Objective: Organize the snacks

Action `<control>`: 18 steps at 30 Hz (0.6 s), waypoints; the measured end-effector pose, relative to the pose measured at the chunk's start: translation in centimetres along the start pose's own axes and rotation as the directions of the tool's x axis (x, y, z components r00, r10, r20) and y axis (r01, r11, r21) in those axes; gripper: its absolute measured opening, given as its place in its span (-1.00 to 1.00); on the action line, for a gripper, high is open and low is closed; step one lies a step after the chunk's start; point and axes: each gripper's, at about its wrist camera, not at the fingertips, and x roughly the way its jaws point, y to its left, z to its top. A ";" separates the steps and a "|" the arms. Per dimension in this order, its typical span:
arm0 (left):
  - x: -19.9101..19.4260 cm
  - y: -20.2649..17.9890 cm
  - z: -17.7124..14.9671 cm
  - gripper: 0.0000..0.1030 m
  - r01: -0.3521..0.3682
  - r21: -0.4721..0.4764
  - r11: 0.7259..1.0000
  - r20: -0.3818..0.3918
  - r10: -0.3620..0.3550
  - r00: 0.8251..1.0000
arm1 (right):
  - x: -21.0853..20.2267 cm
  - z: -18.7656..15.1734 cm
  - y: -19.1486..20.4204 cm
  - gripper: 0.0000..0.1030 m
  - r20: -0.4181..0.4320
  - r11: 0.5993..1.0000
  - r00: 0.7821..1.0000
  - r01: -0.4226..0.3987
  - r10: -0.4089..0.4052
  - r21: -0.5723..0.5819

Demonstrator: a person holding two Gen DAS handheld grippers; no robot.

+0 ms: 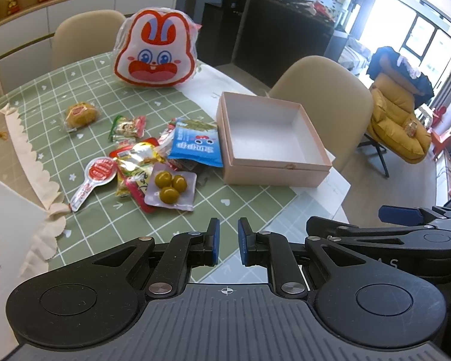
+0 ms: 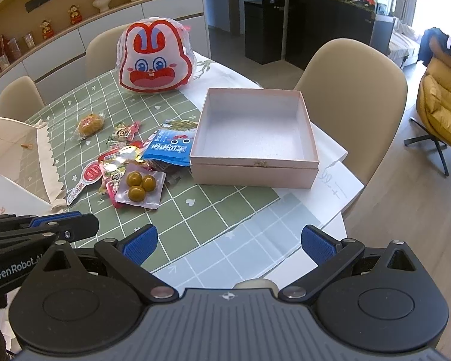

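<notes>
- Left gripper (image 1: 228,240) hangs low over the near edge of the table, blue pads (image 1: 215,237) drawn close with only a narrow gap between them, nothing held.
- Right gripper (image 2: 228,245) sits beside it, jaws spread wide, nothing between the blue pads (image 2: 138,243); each gripper shows at the edge of the other's view.
- Green checked tablecloth (image 1: 171,222) covers most of the table; white paper sheets (image 2: 339,180) lie under and beside the box on the right.
- Pink box (image 2: 255,174), lid off, stands on the right part of the table; white inside, no snack in it.
- Snack pile lies just left of the box, on the cloth.
- Clear pack of three green olives (image 1: 170,186) is the nearest snack, resting partly on a yellow-and-red wrapper (image 1: 135,162).
- Blue snack packet (image 1: 195,147) touches the box's left wall.
- Red-and-white spoon-shaped packet (image 1: 93,180) lies at the left of the pile.
- Small green-and-red candy packet (image 1: 127,128) lies farther back, and a wrapped yellow pastry (image 1: 81,115) sits apart to its left.
- Rabbit-face bag (image 1: 154,49), red and white in clear plastic, stands upright at the far side of the table.
- White paper bag with a scalloped edge (image 1: 24,162) occupies the left edge.
- Beige chairs (image 2: 351,90) ring the table.
</notes>
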 end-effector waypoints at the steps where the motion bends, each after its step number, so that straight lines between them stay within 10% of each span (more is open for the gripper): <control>1: 0.0 0.0 0.0 -0.67 0.001 0.001 1.000 0.000 -0.001 1.000 | -0.1 0.0 0.0 0.98 0.004 1.000 1.000 0.001 -0.001 0.002; 18: -0.2 0.1 -0.2 -0.67 0.010 0.002 1.000 -0.002 -0.010 1.000 | 0.1 0.1 0.0 0.98 0.001 1.000 1.000 0.011 -0.011 0.003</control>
